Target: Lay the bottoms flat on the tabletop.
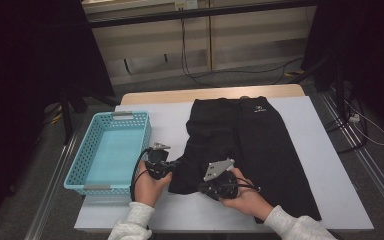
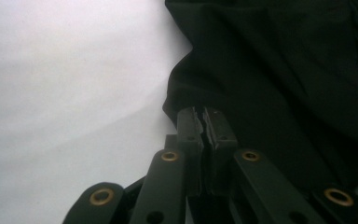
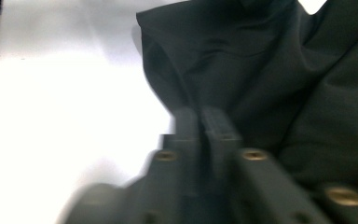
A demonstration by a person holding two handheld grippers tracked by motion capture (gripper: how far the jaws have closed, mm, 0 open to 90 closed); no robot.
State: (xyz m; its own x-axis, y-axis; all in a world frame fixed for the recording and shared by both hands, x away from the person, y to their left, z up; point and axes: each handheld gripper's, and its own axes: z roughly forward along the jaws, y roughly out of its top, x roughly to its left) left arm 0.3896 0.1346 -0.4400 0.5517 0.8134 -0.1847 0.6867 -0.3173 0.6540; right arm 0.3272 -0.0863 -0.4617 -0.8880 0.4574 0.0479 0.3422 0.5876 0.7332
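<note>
Both tongs clamped on the black garment [image 1: 245, 145], jaws nearly together w/ fabric pinched between.

L tongs [image 1: 172, 167]: in the high view, held in the left hand [image 1: 147, 187] at ~7 o'clock of the counter [image 1: 330, 170], biting the garment's near-left edge. L gripper view: tongs [image 2: 203, 122] pressed together on a fold at the cloth's edge, bare white counter [image 2: 65, 93] from 9 to 11 o'clock of the jaw tips, black cloth [image 2: 279, 70] from 12 to 3.

R tongs [image 1: 202, 189]: in the right hand [image 1: 247, 200], at ~6 o'clock of the counter, gripping the garment's near hem just beside the L tongs' bite. Grey 3-cornered plate [image 1: 218, 168] sits on top of it. R gripper view is blurred, but the tongs [image 3: 201, 123] read as closed w/ a ridge of black cloth [image 3: 270, 70] running up from the tips; counter [image 3: 65, 116] at 9 o'clock.

Garment: lies flat across centre-right of the counter, far end at 12 o'clock w/ a small white logo [image 1: 259, 110], near-right part running to ~5 o'clock. Near-left corner is bunched up where both tongs hold it.

Blue basket [image 1: 80, 167] sits at 9 o'clock of the counter, just beside the L tongs, apart from the garment.

Cables [image 1: 195, 65] on the floor at 12 o'clock beyond the counter.
</note>
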